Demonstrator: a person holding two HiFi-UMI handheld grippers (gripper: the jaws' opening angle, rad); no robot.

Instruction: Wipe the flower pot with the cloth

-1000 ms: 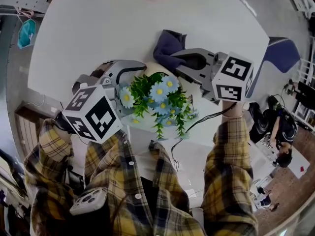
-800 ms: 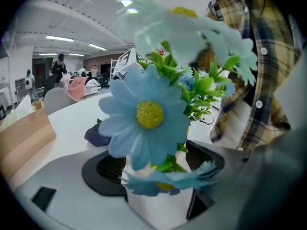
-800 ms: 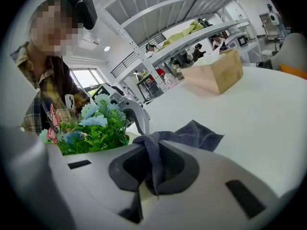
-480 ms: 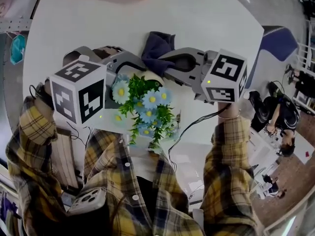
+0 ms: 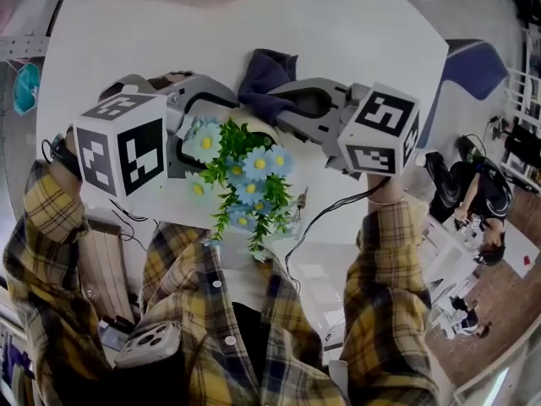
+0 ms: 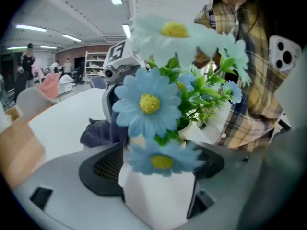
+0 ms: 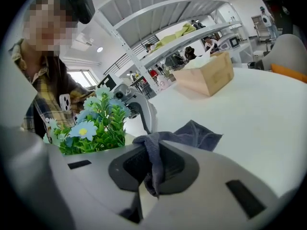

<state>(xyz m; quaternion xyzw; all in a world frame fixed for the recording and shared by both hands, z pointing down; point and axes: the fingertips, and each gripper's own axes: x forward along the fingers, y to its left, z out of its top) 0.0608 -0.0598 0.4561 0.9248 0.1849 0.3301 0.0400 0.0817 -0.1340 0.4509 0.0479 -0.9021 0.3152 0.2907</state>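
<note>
The left gripper (image 6: 159,181) is clamped on the white flower pot (image 6: 154,206) to steady it, likely for wiping, while the right gripper (image 7: 151,169) pinches the dark cloth (image 7: 197,133) at the pot's far side.

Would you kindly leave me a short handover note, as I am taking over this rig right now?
Left hand-held gripper: shut on the white flower pot, blue flowers in it.
Right hand-held gripper: shut on the dark cloth, free end resting on the table beyond the pot.
Done: both things grasped.
Left: wipe the pot; cloth-to-pot contact cannot be made out.
</note>
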